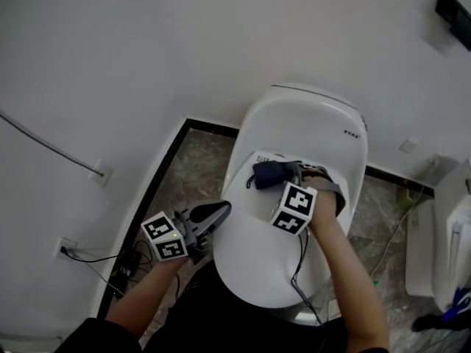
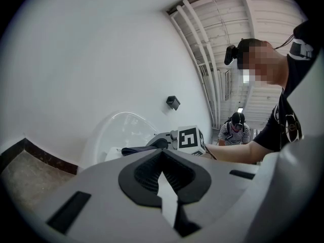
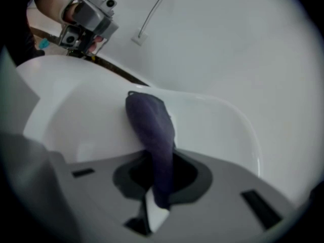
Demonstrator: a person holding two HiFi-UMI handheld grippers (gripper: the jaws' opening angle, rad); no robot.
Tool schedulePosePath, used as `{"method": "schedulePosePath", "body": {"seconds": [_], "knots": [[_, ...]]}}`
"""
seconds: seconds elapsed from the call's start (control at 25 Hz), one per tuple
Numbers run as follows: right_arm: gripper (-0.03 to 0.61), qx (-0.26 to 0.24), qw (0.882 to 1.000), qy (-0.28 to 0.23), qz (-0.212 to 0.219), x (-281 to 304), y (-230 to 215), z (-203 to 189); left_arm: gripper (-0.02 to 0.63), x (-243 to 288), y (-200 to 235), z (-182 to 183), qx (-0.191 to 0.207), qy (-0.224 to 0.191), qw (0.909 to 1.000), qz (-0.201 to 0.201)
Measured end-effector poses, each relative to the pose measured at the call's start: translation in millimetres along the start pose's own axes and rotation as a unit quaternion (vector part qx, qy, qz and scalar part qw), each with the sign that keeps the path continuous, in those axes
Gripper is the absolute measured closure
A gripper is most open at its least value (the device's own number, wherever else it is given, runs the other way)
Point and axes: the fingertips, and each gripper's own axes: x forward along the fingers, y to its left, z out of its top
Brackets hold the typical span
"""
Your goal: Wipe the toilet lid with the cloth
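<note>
**A:** Where is the dark navy soft cloth (image 1: 266, 173) lying?

**B:** It is lying bunched on the glossy white plastic toilet lid (image 1: 254, 259), toward the back. The right gripper (image 1: 288, 169) is pinching one end of it between its jaws.

**A:** And the left gripper (image 1: 213, 213)?

**B:** It is hanging beside the toilet, over the brown marbled floor (image 1: 199, 168), jaws together and gripping nothing.

**A:** How is the cloth going to handle?

**B:** I am judging it light and limp, since it is drooping from the jaws. I am thinking a thick fold gives the safest hold, and the smooth lid is likely letting it glide.
</note>
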Motion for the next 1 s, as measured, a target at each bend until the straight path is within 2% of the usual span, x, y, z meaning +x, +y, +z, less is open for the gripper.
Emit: {"method": "schedulePosePath", "body": {"seconds": [0.32, 1.0], "knots": [[0.512, -0.01, 1.0, -0.01, -0.009, -17.3, 16.8, 6.9, 0.601, -0.3, 0.7, 2.3, 0.004, -0.01, 0.9999, -0.002], [0.512, -0.019, 0.999, -0.031, -0.026, -57.2, 50.6, 14.9, 0.601, -16.1, 13.1, -6.3, -0.009, -0.021, 0.9995, 0.021]]}}
